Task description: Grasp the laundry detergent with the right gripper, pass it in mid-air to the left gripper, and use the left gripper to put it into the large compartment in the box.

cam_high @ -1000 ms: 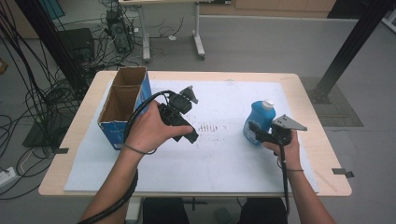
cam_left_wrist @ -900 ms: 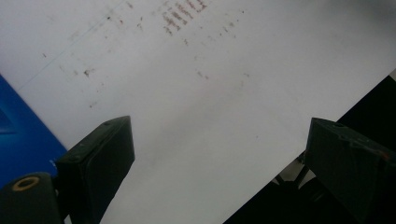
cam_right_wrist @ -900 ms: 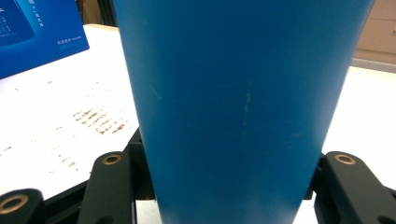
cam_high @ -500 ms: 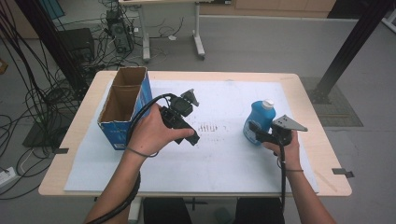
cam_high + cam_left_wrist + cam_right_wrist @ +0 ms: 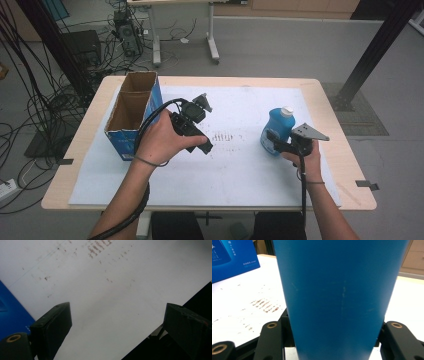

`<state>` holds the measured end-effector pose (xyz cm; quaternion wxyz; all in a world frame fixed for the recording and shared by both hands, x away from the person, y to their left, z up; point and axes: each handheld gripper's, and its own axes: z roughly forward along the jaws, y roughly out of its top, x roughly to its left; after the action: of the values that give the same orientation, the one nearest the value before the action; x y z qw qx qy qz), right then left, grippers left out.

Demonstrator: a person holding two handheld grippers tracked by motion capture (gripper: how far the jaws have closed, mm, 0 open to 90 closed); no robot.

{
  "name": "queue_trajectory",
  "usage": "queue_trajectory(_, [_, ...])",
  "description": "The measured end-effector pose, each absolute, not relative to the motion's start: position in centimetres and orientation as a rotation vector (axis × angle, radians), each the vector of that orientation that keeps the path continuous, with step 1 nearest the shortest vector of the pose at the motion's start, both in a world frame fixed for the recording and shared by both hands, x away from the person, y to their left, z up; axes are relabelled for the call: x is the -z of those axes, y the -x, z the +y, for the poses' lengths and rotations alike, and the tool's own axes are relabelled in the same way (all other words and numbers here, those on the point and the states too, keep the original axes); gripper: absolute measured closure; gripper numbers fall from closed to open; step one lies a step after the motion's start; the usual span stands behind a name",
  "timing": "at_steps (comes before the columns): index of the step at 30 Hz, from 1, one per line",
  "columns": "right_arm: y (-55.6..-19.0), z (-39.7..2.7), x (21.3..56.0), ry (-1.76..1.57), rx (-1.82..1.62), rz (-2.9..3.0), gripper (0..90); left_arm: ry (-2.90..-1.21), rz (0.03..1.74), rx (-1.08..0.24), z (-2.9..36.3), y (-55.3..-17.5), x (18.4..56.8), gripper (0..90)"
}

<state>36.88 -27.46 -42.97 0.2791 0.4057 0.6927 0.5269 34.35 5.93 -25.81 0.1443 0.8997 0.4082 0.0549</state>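
A blue bottle [image 5: 276, 131] with a white cap stands upright on the white paper at the right of the table. My right gripper [image 5: 276, 143] is shut on its lower body from the near side. In the right gripper view the bottle [image 5: 339, 297] sits between both jaws of the right gripper [image 5: 334, 327], which press on its sides. My left gripper [image 5: 197, 137] is held in a hand above the middle of the paper, to the right of the cardboard box. In the left gripper view the left gripper [image 5: 117, 315] stands wide open with nothing between its jaws.
An open cardboard box [image 5: 116, 134] with blue sides stands at the table's left; its blue wall [image 5: 12, 315] shows beside the left jaw and also as the box [image 5: 232, 257] far behind the bottle. White paper [image 5: 240, 175] with reddish smudges [image 5: 221, 136] covers the table.
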Motion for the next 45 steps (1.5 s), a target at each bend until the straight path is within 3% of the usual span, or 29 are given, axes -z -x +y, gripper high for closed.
queue_trajectory(45, [-36.83, -27.43, 42.94, -1.077, -1.412, 1.859, 44.4, -2.608, 1.149, -0.165, 6.36, -34.97, 25.16, 8.8])
